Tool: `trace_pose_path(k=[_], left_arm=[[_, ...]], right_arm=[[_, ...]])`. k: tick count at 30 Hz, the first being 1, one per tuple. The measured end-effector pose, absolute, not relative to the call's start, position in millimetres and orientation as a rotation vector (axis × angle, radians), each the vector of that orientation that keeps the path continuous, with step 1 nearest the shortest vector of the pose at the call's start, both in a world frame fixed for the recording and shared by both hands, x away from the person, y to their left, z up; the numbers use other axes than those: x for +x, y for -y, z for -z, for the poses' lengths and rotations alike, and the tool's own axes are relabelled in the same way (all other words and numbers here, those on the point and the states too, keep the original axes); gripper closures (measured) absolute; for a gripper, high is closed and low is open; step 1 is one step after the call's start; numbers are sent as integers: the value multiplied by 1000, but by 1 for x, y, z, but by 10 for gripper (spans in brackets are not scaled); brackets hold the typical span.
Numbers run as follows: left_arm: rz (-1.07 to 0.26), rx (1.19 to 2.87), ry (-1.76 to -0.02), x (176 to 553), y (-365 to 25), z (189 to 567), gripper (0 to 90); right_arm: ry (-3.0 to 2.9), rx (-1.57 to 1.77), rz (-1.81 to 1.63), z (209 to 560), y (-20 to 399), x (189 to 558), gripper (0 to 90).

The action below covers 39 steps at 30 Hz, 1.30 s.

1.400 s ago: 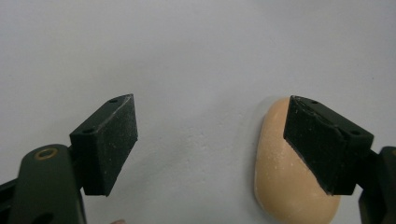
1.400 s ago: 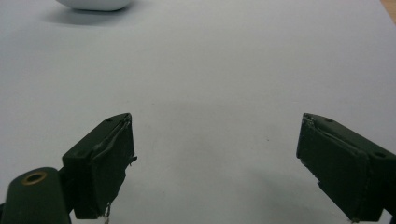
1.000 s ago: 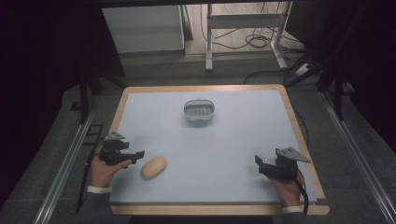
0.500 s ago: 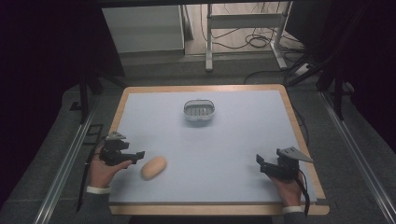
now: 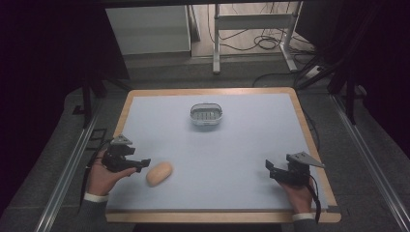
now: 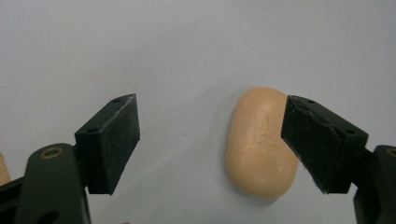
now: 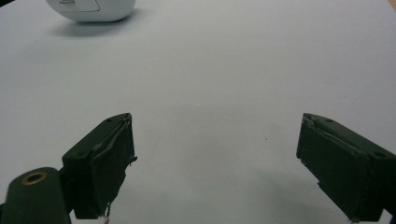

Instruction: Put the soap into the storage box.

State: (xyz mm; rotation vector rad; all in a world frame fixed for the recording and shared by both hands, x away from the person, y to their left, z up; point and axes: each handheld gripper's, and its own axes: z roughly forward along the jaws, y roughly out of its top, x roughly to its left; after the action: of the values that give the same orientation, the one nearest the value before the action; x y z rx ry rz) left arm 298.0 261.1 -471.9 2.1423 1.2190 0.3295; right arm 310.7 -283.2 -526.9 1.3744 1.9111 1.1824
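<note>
A tan oval bar (image 5: 159, 174) lies on the white table at the front left. My left gripper (image 5: 145, 163) hovers just left of it, pointing at it. In the left gripper view the bar (image 6: 259, 144) sits on the table between the jaws, close to the right pad (image 6: 317, 140). Neither pad presses on it. The left jaws have just been closing a little but still stand wide. My right gripper (image 5: 269, 168) rests at the front right, open, with bare table between its jaws (image 7: 215, 158).
A small oval slotted dish (image 5: 206, 114) stands at the middle back of the table, and its white rounded side (image 7: 91, 9) shows far off in the right gripper view. A wooden rim (image 5: 309, 130) frames the table top. Metal rails run along both sides.
My left hand has lifted slightly beside the bar. The bar, the dish and my right gripper have stayed put.
</note>
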Motion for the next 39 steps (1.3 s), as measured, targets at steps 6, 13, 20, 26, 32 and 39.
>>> trace_pose_path(k=[6,13,20,26,32,39], left_arm=[[-320,2193,-1191,299,-250,476,196],[-304,2239,-1168,297,-242,477,196],[-271,2280,-1139,295,-235,482,194],[-264,2306,-1129,296,-229,487,193],[-238,2353,-1111,297,-219,495,189],[-228,2399,-1104,299,-210,502,189]], right_arm=[[-1892,1376,-1198,526,284,309,115],[-1893,1353,-1209,526,284,307,115],[-1891,1347,-1202,526,284,307,115],[-1892,1348,-1199,526,283,307,115],[-1892,1350,-1198,526,283,307,115],[-1894,1353,-1197,526,283,308,115]])
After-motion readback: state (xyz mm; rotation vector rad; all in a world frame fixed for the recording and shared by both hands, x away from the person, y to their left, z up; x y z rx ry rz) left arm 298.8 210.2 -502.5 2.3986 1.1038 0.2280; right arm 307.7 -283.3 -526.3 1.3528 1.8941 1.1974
